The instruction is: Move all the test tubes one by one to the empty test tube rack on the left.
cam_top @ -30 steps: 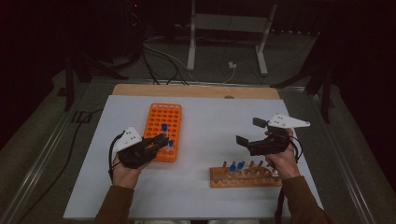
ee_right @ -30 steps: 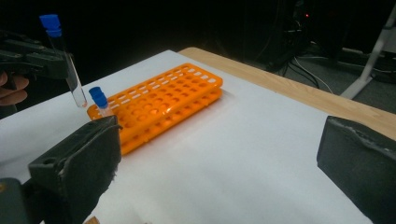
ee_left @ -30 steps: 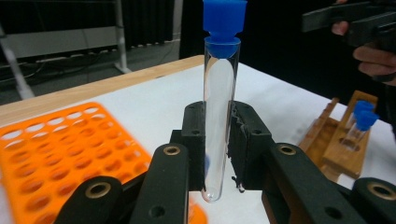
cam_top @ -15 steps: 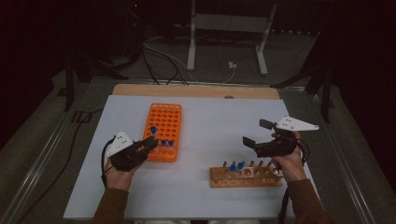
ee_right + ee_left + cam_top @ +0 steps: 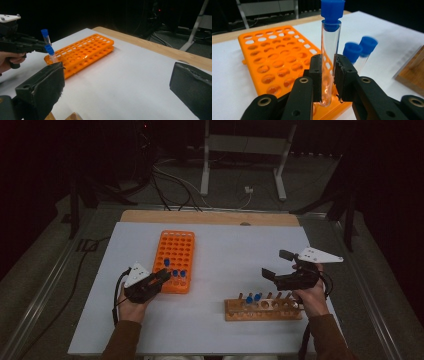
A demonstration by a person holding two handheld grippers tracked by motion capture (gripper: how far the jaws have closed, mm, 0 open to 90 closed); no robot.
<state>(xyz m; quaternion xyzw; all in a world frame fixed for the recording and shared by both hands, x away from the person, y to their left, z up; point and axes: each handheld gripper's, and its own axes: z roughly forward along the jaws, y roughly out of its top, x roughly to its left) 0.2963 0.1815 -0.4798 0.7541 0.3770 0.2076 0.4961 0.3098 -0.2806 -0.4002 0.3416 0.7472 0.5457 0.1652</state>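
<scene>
At the near end of the orange rack (image 5: pixel 177 261), toward the left side of the tabletop (image 5: pixel 235 245), the left gripper (image 5: pixel 162 276) has its jaws clamped on a clear test tube with a blue cap (image 5: pixel 330 47). In the left gripper view the tube stands nearly upright between the two black pads, its lower end down at the rack's near edge, its cap well above the jaws. Whether the bottom sits in a hole I cannot tell. Just beyond it two more blue-capped tubes (image 5: pixel 359 50) stand in the rack's near rows, a little blurred. The rest of the rack's holes look empty.

Over toward the right side of the tabletop, the right gripper (image 5: pixel 276 265) hangs above the white surface with its jaws spread wide and nothing between them; the right gripper view looks across bare tabletop between its two pads toward the rack and the other hand. Just beneath and in front of the right hand (image 5: pixel 312 295), near the tabletop's near edge, lies a wooden rack (image 5: pixel 262 310) with a single row of holes, and two blue caps show toward its left end. The two racks lie well apart.
</scene>
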